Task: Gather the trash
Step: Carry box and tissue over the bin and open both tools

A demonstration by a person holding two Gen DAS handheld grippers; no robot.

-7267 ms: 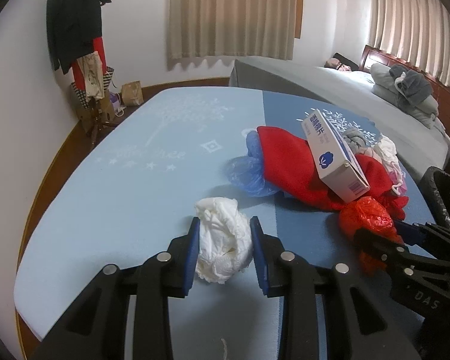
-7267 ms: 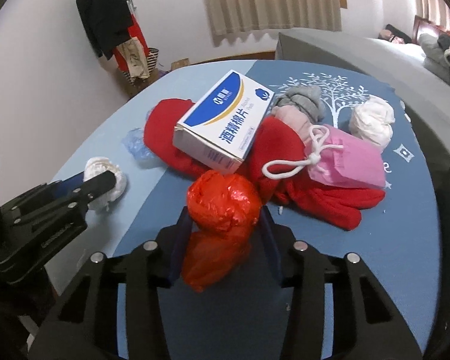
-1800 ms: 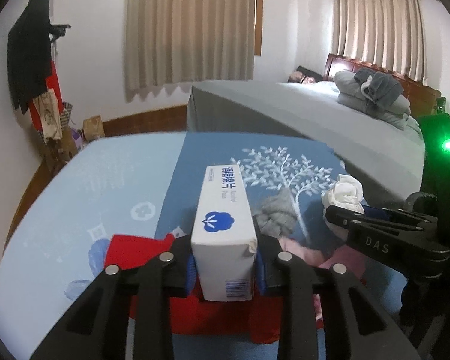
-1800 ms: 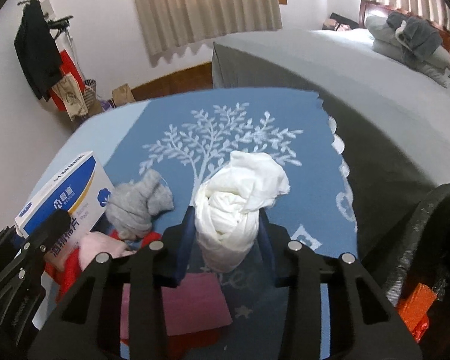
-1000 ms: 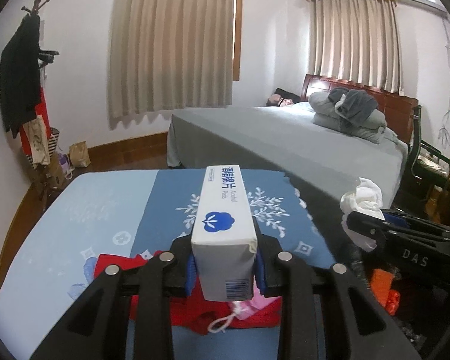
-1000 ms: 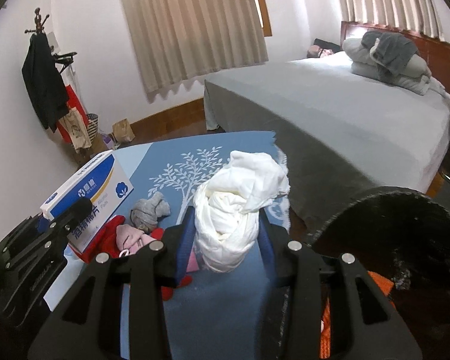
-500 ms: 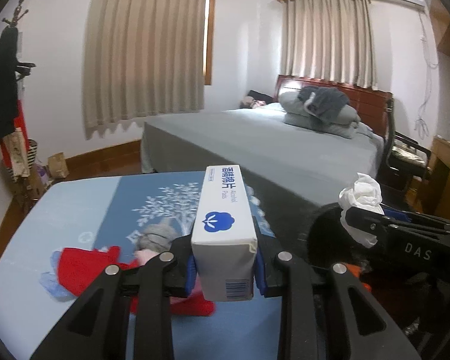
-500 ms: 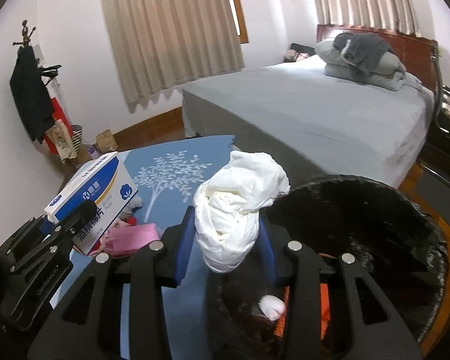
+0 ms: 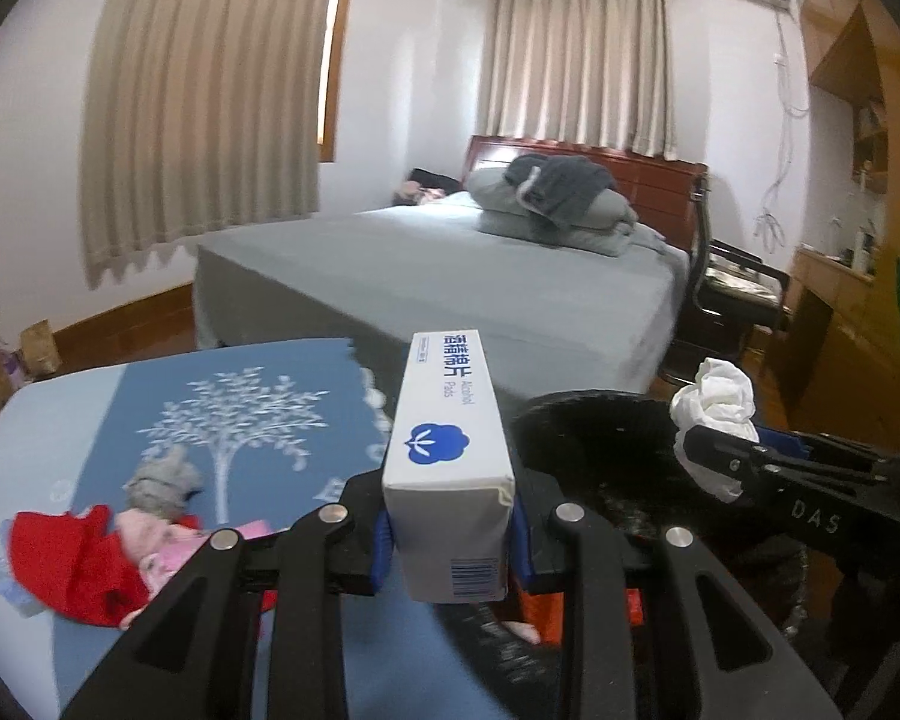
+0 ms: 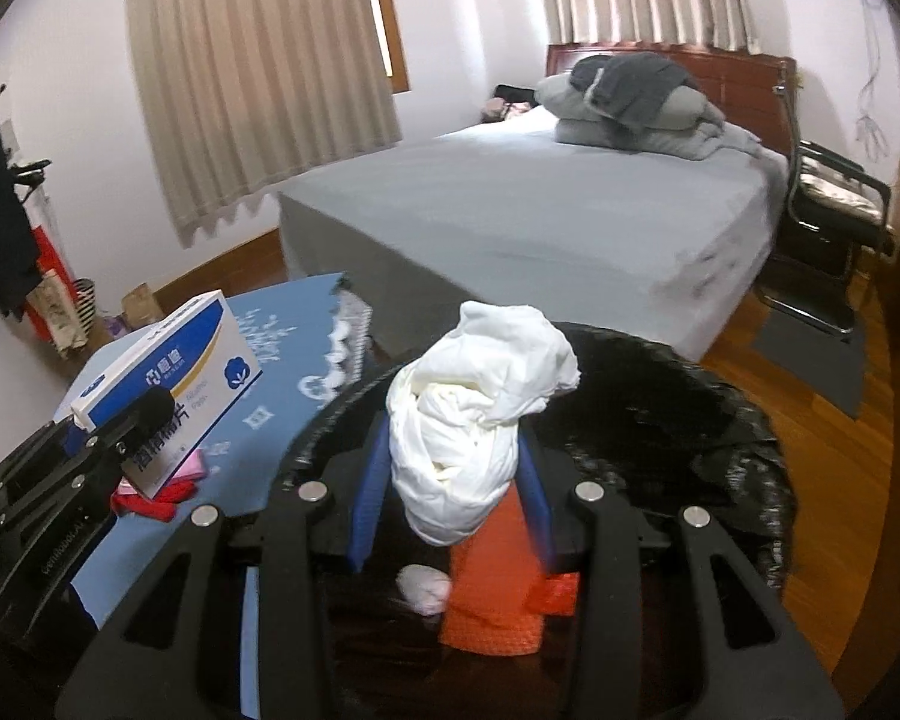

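Over the black-lined trash bin (image 10: 720, 420), our right tool (image 10: 450, 480) clamps a soft, light wad of white tissue (image 10: 474, 420) at its middle; our left tool (image 9: 450, 531) grips the stiff alcohol-pad box (image 9: 450, 456) by its sides, beside the bin.

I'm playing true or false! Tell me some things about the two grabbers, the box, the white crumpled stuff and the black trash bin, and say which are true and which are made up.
1. The left gripper holds a white and blue box. True.
2. The right gripper holds nothing. False: it is shut on a crumpled white wad.
3. The white wad hangs over the black trash bin. True.
4. The trash bin holds nothing. False: something orange and a small white ball lie inside.
5. The box is lying on the blue table. False: it is up in the gripper's grip, clear of the table.
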